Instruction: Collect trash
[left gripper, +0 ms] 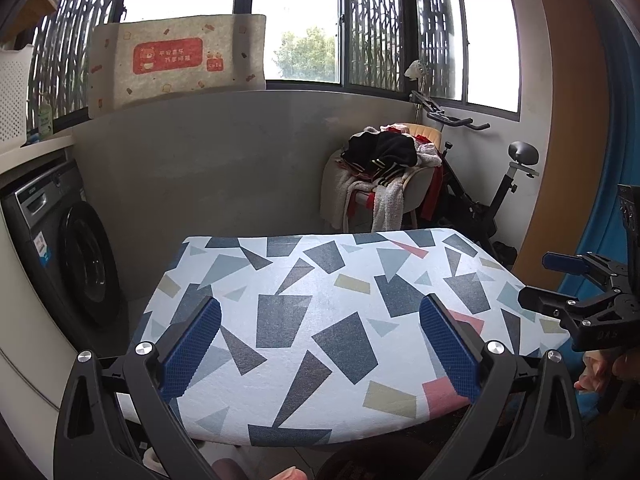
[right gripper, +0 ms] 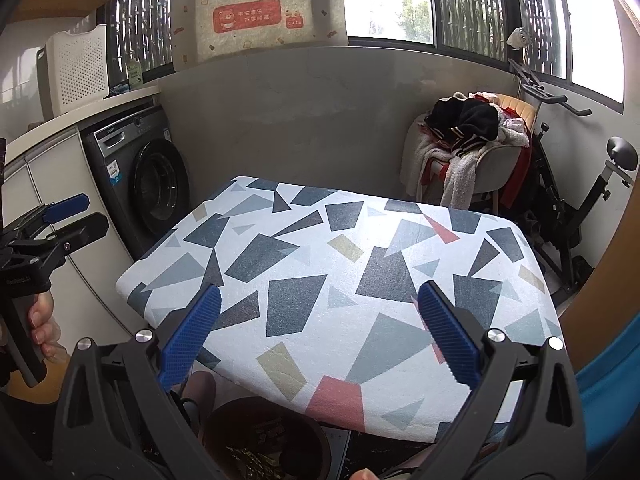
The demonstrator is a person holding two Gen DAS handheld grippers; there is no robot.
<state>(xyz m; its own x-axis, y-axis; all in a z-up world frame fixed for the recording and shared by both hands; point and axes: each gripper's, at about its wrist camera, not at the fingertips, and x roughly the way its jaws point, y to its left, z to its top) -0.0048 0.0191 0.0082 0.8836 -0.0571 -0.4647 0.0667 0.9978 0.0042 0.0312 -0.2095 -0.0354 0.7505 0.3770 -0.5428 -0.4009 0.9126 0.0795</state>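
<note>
Left tongs (left gripper: pixel 320 344): blue ribbed pads spread wide, nothing between them, held over the near edge of the table. Right tongs (right gripper: pixel 319 338): likewise spread and empty, over the same table. Bin (right gripper: pixel 268 440): dark, round, on the floor under the table's near edge, scraps of trash inside; contents too dim to name. Table (right gripper: pixel 332 280): white cover printed with grey, navy, beige and pink shapes. Washing machine (right gripper: pixel 140 176): dark grey, front-loading, left of the table beneath a white counter. Chair (right gripper: pixel 472 152): heaped with clothes, far right corner. Exercise bike (right gripper: pixel 568 200): black, beside the chair. Printed mat (right gripper: pixel 260 20): propped on the window ledge
</note>
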